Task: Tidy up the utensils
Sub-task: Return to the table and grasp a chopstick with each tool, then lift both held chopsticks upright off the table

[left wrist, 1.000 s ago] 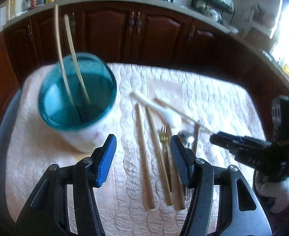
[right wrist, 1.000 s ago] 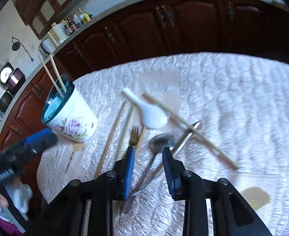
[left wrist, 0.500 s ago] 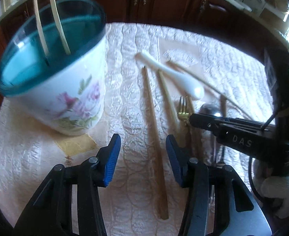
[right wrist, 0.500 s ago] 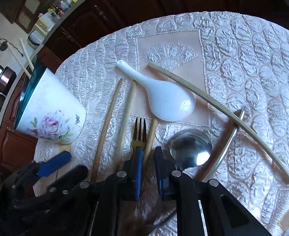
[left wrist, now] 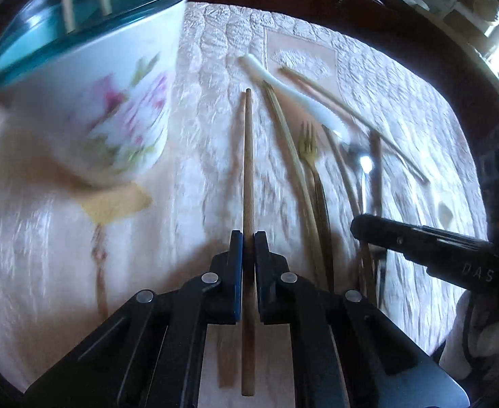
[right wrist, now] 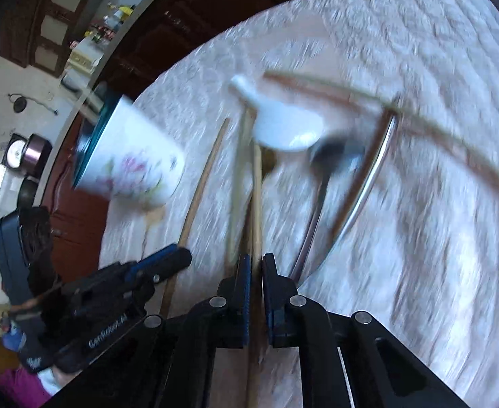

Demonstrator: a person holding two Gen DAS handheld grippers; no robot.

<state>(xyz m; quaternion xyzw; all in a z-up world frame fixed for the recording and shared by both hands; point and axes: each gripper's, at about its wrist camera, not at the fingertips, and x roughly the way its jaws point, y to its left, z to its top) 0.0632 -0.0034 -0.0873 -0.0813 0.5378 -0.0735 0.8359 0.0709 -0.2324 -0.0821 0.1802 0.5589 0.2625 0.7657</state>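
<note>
My left gripper (left wrist: pixel 248 238) is closing its jaws on a brown chopstick (left wrist: pixel 248 156) lying on the quilted tablecloth (left wrist: pixel 208 108) beside the flowered cup (left wrist: pixel 113 108). My right gripper (right wrist: pixel 256 261) is clamped on a pale chopstick (right wrist: pixel 257 197) that runs toward the white spoon (right wrist: pixel 283 125), amid the fork (left wrist: pixel 309 149) and other utensils.

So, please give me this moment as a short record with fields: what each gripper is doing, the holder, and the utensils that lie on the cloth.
left gripper: jaws closing on a brown chopstick
right gripper: shut on a pale chopstick
cup: upright, floral, teal inside, two sticks in it
on the cloth: white spoon, gold fork, metal spoon, more chopsticks
picture: blurred
</note>
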